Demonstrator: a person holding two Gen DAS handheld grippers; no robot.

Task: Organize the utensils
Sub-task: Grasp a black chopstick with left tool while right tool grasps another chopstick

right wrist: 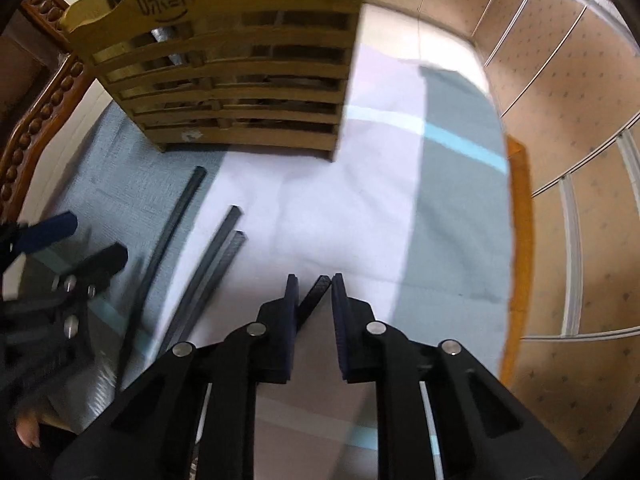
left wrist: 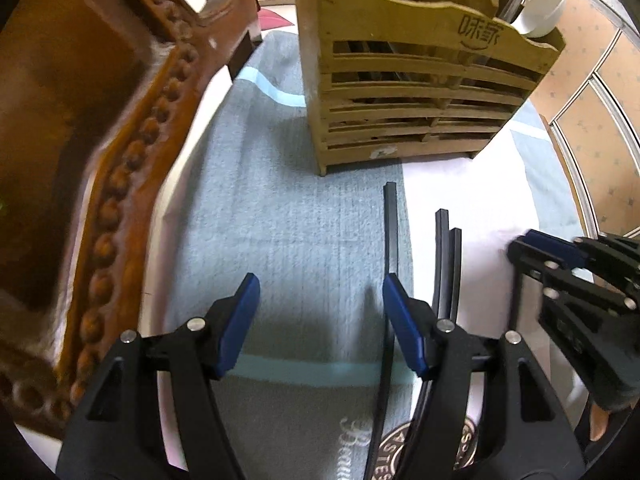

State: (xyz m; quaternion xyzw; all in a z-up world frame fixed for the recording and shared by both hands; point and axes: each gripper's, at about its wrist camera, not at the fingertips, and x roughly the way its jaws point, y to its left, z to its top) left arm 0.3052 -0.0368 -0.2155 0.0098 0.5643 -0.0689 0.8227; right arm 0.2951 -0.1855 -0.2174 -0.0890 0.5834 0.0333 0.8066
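right gripper (right wrist: pixel 314 292) pinching one black chopstick (right wrist: pixel 316 294), lower centre | left gripper (left wrist: pixel 320 300) wide, empty, over loose chopsticks (left wrist: pixel 390 224) | wooden holder (left wrist: pixel 420 80) upper frame, likely destination

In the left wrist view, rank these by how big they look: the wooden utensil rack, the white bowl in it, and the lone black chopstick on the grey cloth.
1. wooden utensil rack, clearly the largest.
2. lone black chopstick: long but very thin.
3. white bowl: partly hidden and farther away, so second and third are unsure.
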